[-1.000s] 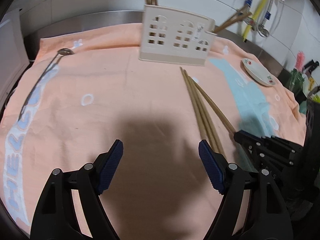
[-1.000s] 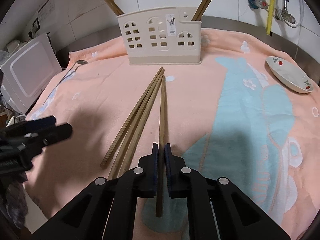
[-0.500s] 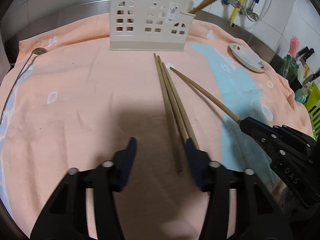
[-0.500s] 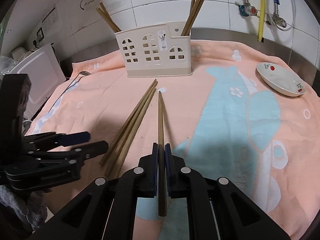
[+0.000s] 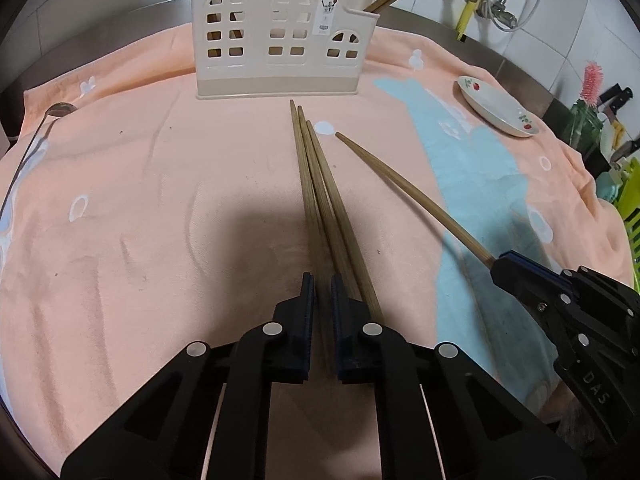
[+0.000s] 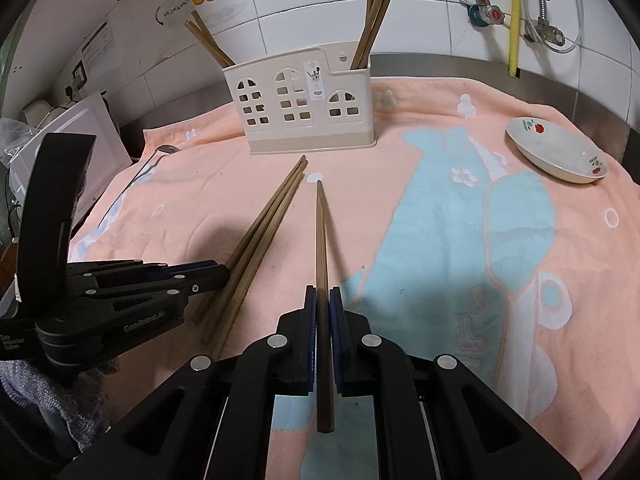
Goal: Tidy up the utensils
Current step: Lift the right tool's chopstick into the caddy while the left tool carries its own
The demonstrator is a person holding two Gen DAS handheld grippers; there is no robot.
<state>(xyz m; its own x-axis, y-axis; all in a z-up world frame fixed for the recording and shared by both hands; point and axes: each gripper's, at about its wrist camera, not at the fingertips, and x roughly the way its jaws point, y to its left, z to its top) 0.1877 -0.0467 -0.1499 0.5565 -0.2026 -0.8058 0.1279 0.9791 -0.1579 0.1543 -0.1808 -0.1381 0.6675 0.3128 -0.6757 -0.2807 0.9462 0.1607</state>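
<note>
Wooden chopsticks [image 5: 320, 200], three side by side, lie mid-frame on the peach towel [image 5: 140, 200] covering the desk, and the left tool [image 5: 322, 292] has narrowed its blue pads around the near end of one or two of them; which exactly I cannot tell. The right tool [image 6: 323, 300] clamps a fourth chopstick [image 6: 321, 240] pointing toward the cream utensil holder [image 6: 304, 108] at upper centre; a white dish [image 6: 560, 156] sits at the right.
</note>
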